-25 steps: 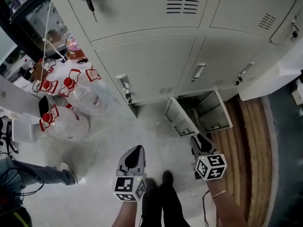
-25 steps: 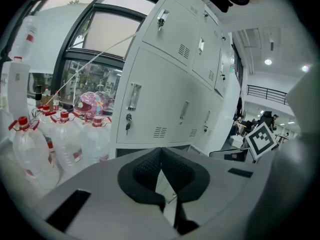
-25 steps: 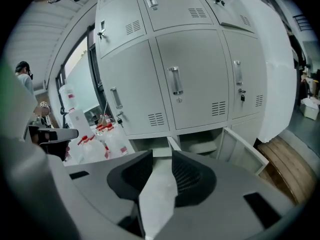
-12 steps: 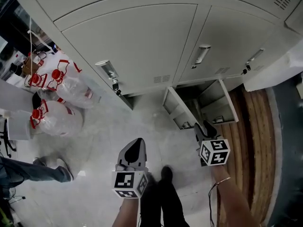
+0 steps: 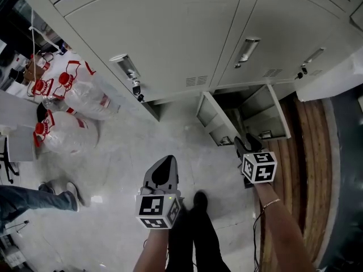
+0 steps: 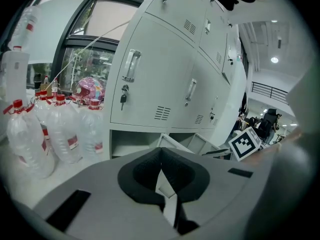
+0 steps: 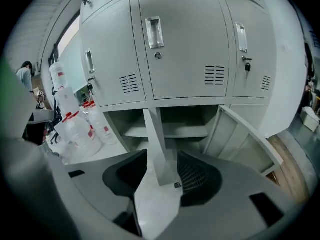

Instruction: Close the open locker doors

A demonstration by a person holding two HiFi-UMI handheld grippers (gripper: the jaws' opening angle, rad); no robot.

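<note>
Two bottom-row doors stand open, mid-right of head view: left door (image 5: 215,126), right door (image 5: 273,113). Right gripper (image 7: 162,156) jaws wide; left door's edge (image 7: 155,139) shows in the gap, contact unclear. Left gripper (image 6: 160,154) jaws together, empty, lower centre.

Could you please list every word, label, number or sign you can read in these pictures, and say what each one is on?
No text reads clearly in any view.
Water bottles: red and white labels, print too small and blurred to read.
Marker cubes: black-and-white square patterns only, no letters or numbers.
Locker doors: no number or name plate shows.
</note>
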